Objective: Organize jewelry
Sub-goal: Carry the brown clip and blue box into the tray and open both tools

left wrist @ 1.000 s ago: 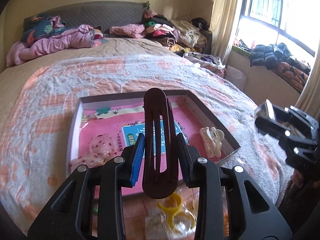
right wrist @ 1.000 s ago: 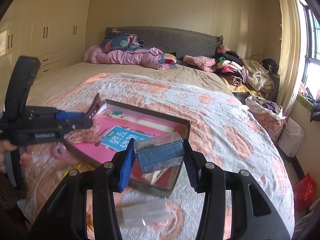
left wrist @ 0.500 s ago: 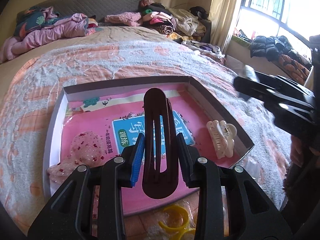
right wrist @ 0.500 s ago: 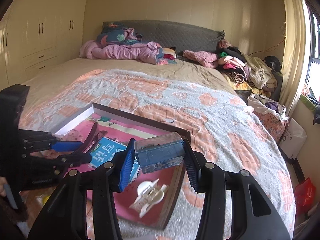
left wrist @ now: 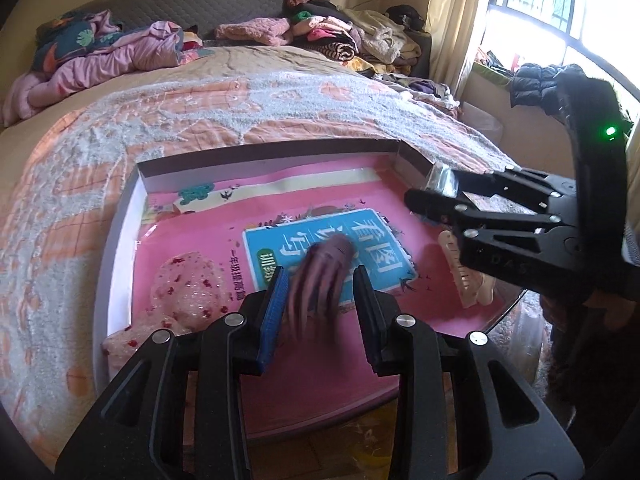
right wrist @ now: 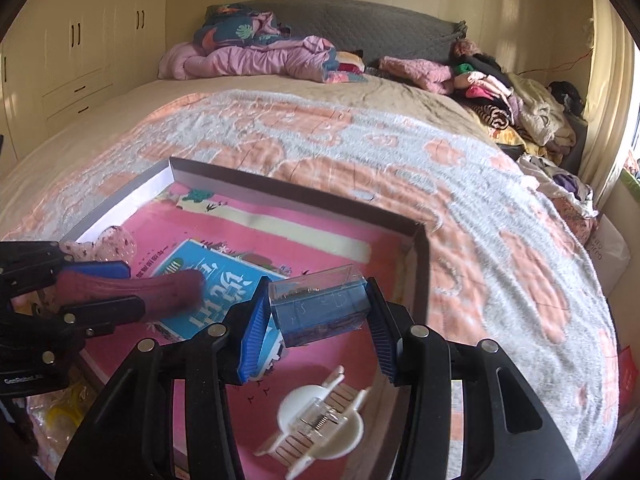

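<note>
A shallow box (left wrist: 272, 156) with a pink book as its floor lies on the bed. My left gripper (left wrist: 322, 304) hangs over it with its jaws apart; the dark maroon hair clip (left wrist: 320, 280) is blurred between them, tilted forward and loose. It also shows in the right wrist view (right wrist: 160, 288). My right gripper (right wrist: 320, 320) is shut on a small clear plastic box (right wrist: 320, 300) with a blue base, above the box's right side. A white claw clip (right wrist: 316, 416) lies in the box below it.
A pink sequined pouch (left wrist: 188, 284) lies at the box's left. Yellow rings in plastic (right wrist: 60, 416) lie outside the near edge. Piled clothes (left wrist: 340, 36) and bedding (left wrist: 100, 60) sit at the bed's head. The window (left wrist: 560, 0) is at right.
My left gripper has opened and the maroon clip, held upright before, is dropping forward out of it. Both grippers have moved forward and down over the box.
</note>
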Demonstrator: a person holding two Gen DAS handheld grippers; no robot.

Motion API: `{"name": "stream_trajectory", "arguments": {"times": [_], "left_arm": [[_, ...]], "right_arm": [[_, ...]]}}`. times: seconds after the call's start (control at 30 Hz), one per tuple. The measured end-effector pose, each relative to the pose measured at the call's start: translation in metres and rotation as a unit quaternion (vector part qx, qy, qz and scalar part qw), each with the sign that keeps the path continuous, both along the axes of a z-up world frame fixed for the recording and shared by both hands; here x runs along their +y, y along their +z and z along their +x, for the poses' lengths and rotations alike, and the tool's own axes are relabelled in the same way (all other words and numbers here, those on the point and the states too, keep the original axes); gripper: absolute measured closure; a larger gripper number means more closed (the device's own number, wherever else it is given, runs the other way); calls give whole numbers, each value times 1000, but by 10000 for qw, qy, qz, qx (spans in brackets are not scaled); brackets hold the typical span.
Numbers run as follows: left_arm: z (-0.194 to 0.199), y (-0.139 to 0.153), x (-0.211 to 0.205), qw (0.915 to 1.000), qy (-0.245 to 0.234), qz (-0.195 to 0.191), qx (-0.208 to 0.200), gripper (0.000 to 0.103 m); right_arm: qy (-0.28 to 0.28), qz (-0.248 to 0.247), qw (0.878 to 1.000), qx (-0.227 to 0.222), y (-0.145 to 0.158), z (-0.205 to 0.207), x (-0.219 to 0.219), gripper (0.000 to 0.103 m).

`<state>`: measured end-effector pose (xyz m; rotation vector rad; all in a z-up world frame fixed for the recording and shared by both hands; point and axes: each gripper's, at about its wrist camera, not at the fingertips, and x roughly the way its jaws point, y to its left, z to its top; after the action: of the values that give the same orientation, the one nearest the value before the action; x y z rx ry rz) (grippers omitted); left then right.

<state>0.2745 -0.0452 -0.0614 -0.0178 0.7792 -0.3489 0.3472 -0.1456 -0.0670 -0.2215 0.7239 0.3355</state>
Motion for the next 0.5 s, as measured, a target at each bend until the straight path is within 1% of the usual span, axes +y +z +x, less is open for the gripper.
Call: {"name": "stream_trajectory", "arguments": {"times": [0.1,0.17,0.27,0.3,0.37,0.5], "left_arm": [[-3,4,6,9999,83,-72,-44,69],[-5,6,10,9998,129,-119,-74,68],[-11,12,16,9995,225,-137,-144,64],[-13,14,17,9994,254,-145,-166,63],[-16,17,21,9992,314,-189,-187,62],[-22,22,28,9985,434,-233,-244,59]], "right_arm": [[10,-44,10000,88,-5,3,2,58],[30,-66,9998,175,-9,5,3,58],[-15,-8,9996,291,-13,5,2,58],[-36,22,9996,293,-13,5,1,58],[-63,100,9995,285,-12,4,-1,55],[-108,242,9996,95,0,-6,-4,53]]}}
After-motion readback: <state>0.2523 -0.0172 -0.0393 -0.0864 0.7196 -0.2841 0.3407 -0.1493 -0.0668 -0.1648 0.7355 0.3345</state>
